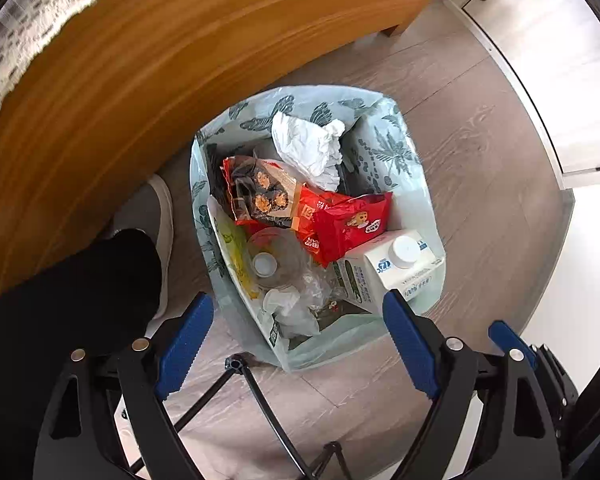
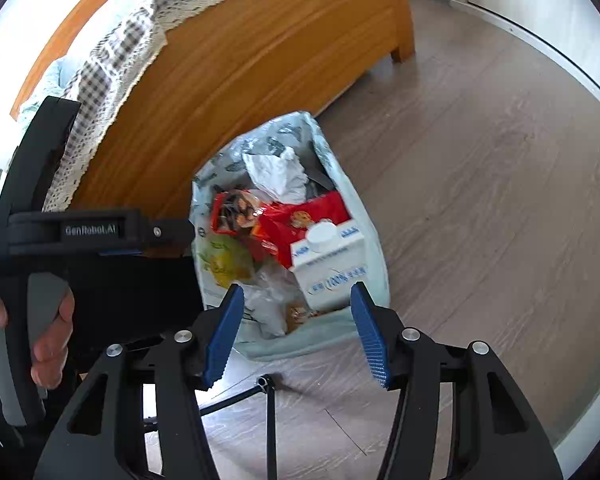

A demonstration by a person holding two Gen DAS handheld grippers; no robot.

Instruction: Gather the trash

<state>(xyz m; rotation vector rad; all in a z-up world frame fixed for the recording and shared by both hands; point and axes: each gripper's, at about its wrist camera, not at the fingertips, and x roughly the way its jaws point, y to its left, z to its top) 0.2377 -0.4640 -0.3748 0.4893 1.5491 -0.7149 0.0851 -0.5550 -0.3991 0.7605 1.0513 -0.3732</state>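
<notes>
Blue ribbed pads of the left gripper (image 1: 296,344) stand wide apart, holding nothing, straight above the patterned plastic trash bag (image 1: 384,148) on the grey wood-grain floor (image 1: 480,128); only this view shows a shoe (image 1: 162,216) beside it. Right wrist view: right gripper (image 2: 298,332) half open and empty, near a milk carton (image 2: 332,268) in the bag; a hand (image 2: 48,340) grips the other tool by the wooden bed frame (image 2: 260,52).

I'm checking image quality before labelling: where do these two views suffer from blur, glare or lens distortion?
Left wrist view: the bed frame is bowed and streaked with blur, while the trash bag is sharp; the floor at far right is blown out white. Right wrist view: the milk carton is slightly soft; straight floor boards curve near the rim.
</notes>
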